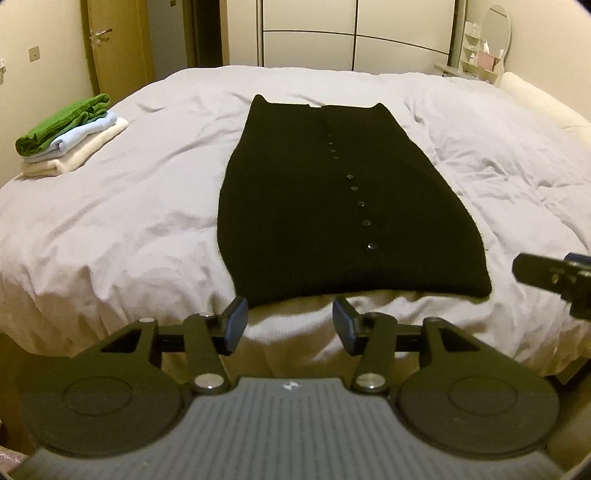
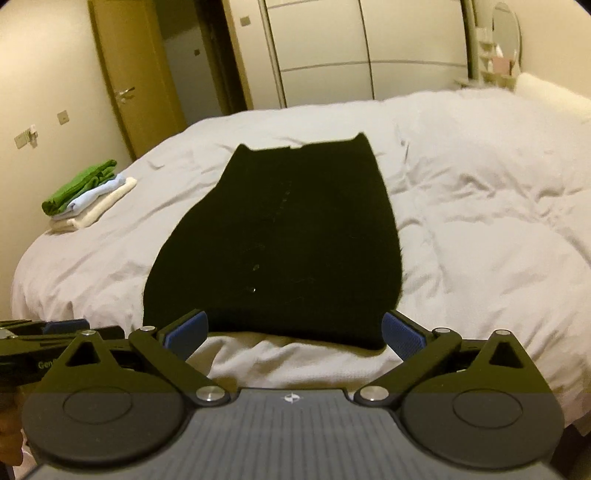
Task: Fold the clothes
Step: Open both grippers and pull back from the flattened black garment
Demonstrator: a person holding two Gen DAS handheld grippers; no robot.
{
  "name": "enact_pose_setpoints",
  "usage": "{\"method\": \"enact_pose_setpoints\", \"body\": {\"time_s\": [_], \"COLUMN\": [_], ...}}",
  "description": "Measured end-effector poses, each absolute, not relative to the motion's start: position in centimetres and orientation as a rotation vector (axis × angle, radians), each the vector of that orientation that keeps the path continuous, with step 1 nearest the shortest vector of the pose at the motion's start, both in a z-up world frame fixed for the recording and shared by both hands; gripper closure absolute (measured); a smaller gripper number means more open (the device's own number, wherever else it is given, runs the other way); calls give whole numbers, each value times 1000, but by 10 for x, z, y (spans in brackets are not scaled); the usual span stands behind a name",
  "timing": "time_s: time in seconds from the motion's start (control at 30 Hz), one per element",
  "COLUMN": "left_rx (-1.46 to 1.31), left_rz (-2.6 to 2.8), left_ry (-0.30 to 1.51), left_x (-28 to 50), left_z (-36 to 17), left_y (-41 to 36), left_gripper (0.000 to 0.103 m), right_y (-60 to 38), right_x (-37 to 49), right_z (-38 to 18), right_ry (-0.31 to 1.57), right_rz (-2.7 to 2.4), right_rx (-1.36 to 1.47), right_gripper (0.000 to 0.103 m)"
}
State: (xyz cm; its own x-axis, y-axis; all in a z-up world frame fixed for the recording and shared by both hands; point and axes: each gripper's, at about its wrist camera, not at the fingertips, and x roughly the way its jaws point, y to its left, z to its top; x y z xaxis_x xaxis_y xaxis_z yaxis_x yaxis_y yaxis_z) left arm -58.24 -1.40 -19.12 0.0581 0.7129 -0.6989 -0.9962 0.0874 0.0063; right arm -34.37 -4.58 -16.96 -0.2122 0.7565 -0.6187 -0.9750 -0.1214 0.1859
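A black buttoned garment (image 1: 332,199) lies flat and lengthwise on the bed (image 1: 129,206), its sides folded in and a row of buttons down the middle. Its near hem rests at the bed's front edge. My left gripper (image 1: 290,325) hovers just short of that hem, open, with nothing between its blue pads. In the right wrist view the same garment (image 2: 280,251) fills the middle. My right gripper (image 2: 293,334) stands wide open just before the hem, holding nothing. The right gripper (image 1: 550,275) also shows at the right edge of the left wrist view.
A stack of folded clothes (image 1: 70,133), green over pale blue over cream, sits at the bed's far left corner. A wooden door (image 2: 122,77) and white wardrobe (image 1: 354,33) stand behind the bed. A shelf with a mirror (image 1: 491,40) is at the far right.
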Motion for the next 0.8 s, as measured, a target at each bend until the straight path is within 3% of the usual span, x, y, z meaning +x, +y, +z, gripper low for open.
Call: {"method": "enact_pose_setpoints", "body": {"time_s": [0.1, 0.2, 0.37, 0.8], "left_rx": [-561, -544, -528, -515], "left_rz": [1421, 1435, 1440, 1440], "left_ry": [628, 628, 628, 668], "left_x": [-583, -581, -576, -572], "left_z": [-190, -187, -181, -185], "left_y": [-18, -23, -28, -28], "left_gripper": [41, 38, 25, 16], "right_y": [-54, -57, -56, -65], "right_x": [-343, -339, -340, -317], "right_z": [-163, -161, -161, -165], "right_ry": [640, 668, 644, 698], "right_rz": [1677, 1657, 1575, 1607], "right_rx": [-418, -391, -448, -286], "right_gripper": [0, 0, 0, 0]}}
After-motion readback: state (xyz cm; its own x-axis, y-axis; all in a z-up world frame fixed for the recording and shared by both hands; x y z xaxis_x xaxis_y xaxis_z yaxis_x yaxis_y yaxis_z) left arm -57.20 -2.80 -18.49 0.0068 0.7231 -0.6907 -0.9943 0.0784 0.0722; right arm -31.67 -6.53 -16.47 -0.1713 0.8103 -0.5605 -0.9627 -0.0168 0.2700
